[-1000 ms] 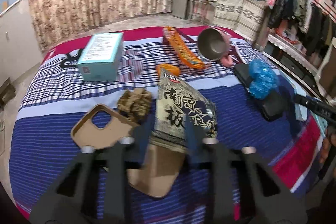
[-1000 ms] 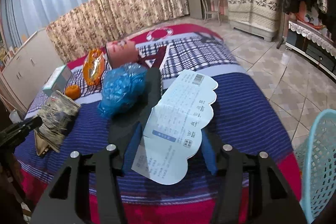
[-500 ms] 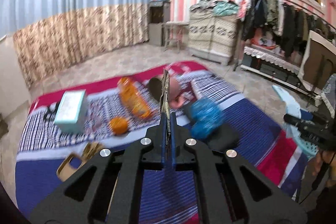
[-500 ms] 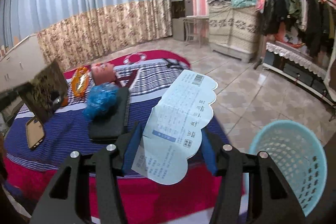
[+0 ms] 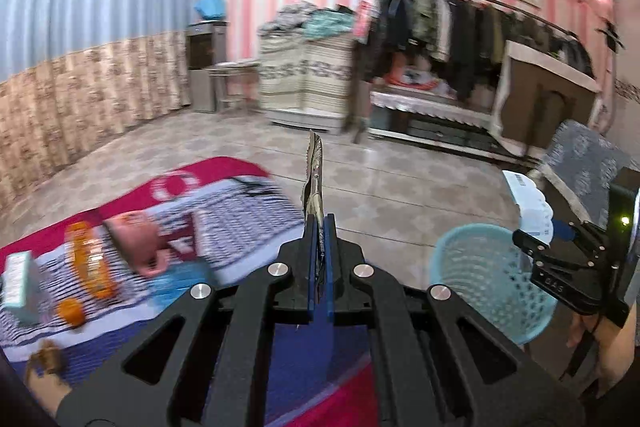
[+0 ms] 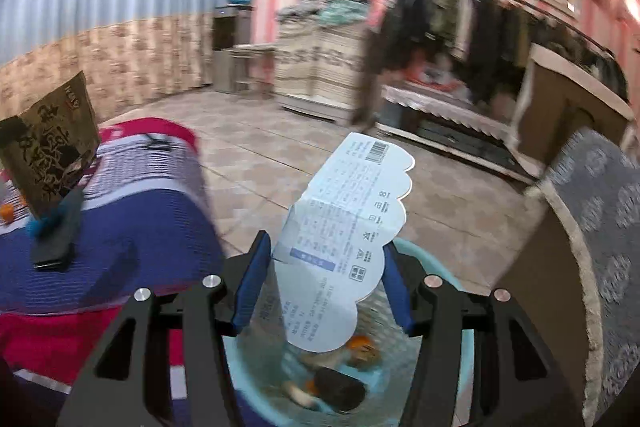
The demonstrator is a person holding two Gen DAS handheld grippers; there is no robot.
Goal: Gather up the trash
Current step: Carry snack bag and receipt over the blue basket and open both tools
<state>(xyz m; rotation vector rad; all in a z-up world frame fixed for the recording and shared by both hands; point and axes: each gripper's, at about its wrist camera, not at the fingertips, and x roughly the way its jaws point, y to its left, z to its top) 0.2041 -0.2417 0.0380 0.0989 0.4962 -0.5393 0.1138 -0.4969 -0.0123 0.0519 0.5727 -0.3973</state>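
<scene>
My left gripper point(image 5: 319, 227) is shut on a dark snack packet point(image 5: 315, 183), seen edge-on and standing up between the blue pads. The same packet point(image 6: 50, 139) shows flat-on at the left of the right wrist view, held over the bed. My right gripper point(image 6: 326, 251) is shut on a pale blue paper package point(image 6: 348, 227) with a scalloped edge and a barcode. It hovers right over a light blue mesh basket point(image 6: 460, 367) that holds several pieces of trash. That basket point(image 5: 484, 283) stands on the floor beside the bed, with the right gripper point(image 5: 536, 239) above its rim.
The striped bed cover point(image 5: 224, 211) still carries an orange packet point(image 5: 90, 267), a pink pot point(image 5: 136, 239), a teal box point(image 5: 18, 279) and an orange fruit point(image 5: 71, 311). A grey patterned chair point(image 6: 592, 211) stands right of the basket. A clothes rack point(image 5: 460, 39) lines the far wall.
Both grippers swung right, away from the bed. The left one closed on the snack packet and lifted it. The right one carried the paper package to above the basket.
</scene>
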